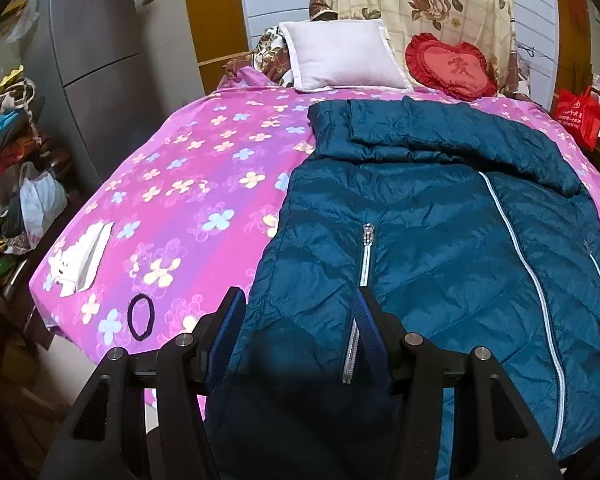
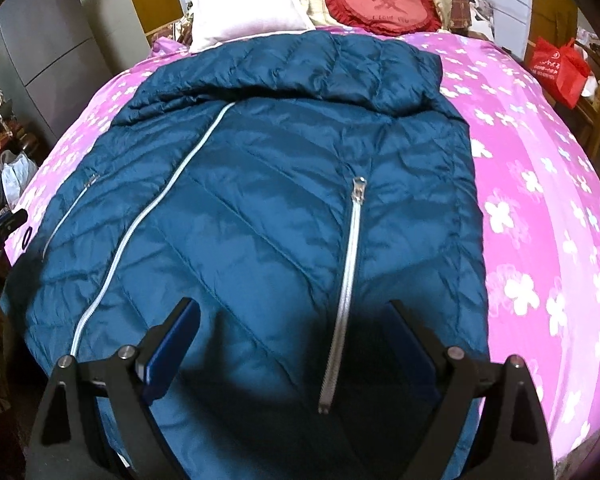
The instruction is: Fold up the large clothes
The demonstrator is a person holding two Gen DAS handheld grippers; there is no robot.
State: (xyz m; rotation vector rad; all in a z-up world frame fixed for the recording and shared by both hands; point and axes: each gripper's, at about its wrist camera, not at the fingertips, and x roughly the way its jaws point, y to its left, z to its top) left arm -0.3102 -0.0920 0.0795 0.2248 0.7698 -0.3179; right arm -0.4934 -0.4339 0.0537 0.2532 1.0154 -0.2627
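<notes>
A teal quilted down jacket point(image 1: 440, 220) point(image 2: 260, 200) lies front-up on a pink flowered bedspread point(image 1: 180, 184) point(image 2: 540, 200). Its white front zip is closed and a sleeve is folded across the upper part. My left gripper point(image 1: 300, 304) hovers over the jacket's lower left corner, beside a pocket zip. Its blue-padded jaws stand apart and nothing is pinched between them. My right gripper point(image 2: 292, 312) hangs over the lower right part near the other pocket zip. Its jaws are wide apart, with only flat fabric below.
A white pillow point(image 1: 340, 56) and a red heart cushion point(image 1: 452, 66) lie at the head of the bed. A black hair tie point(image 1: 141, 317) and a white tissue pack point(image 1: 82, 256) rest on the bed's left side. Grey cabinet point(image 1: 100, 40) and clutter left; red bag point(image 2: 556, 68) right.
</notes>
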